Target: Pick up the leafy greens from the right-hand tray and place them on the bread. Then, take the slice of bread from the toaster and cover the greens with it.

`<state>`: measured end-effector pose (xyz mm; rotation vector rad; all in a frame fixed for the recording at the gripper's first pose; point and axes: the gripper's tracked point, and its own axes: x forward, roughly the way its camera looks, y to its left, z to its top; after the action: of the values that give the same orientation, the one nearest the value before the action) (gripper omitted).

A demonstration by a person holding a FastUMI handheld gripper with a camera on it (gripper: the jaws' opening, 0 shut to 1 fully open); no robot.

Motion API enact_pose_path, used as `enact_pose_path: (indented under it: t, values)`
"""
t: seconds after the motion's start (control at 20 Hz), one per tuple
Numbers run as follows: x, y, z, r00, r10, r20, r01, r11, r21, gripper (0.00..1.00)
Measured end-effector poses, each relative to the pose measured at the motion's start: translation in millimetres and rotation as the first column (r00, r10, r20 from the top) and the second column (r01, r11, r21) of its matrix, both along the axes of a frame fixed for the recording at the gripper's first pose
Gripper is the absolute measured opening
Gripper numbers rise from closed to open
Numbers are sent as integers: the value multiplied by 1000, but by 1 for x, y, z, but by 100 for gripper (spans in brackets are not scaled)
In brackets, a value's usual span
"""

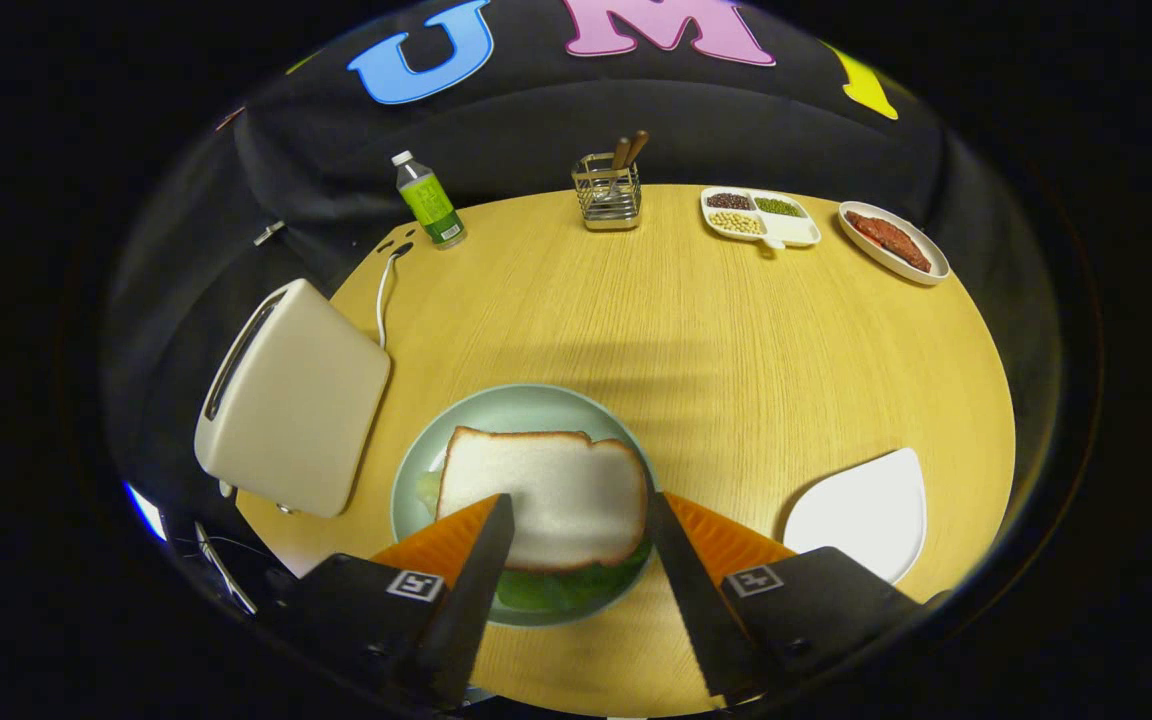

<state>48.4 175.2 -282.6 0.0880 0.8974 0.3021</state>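
A slice of white bread [548,490] lies flat on top of the leafy greens [556,588], whose green edges poke out beneath it on the pale green plate [506,410]. My gripper [581,510] hovers over the near part of the slice, open, with its fingers standing either side of the bread and not pressing on it. The cream toaster [291,400] stands left of the plate, its slot showing nothing. The white right-hand tray [866,510] lies bare to the right of the fingers.
Along the table's far edge stand a green-labelled bottle [428,200], a wire holder with utensils [608,190], a divided dish of beans [760,216] and a dish of red meat strips [893,242]. The toaster's white cord [383,295] trails behind it.
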Motion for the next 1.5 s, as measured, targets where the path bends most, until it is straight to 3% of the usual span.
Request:
enact_pose_path:
  t: [0.1, 0.4, 0.55, 0.8, 1.05, 1.35, 1.5]
  values:
    - [2, -7, 11, 999, 9, 47, -8, 1000, -5, 100]
    - [4, -50, 79, 977, -2, 215, -3, 1000, 23, 99]
    - [7, -80, 125, 938, -2, 346, 1, 1000, 3, 99]
    - [9, -138, 214, 836, 13, 548, 10, 999, -38, 99]
    - [-2, -199, 278, 746, -14, 666, 61, 997, -47, 99]
    - [-56, -259, 309, 682, -51, 730, 141, 988, -63, 98]
    - [-81, -260, 303, 694, -96, 713, 173, 984, -36, 99]
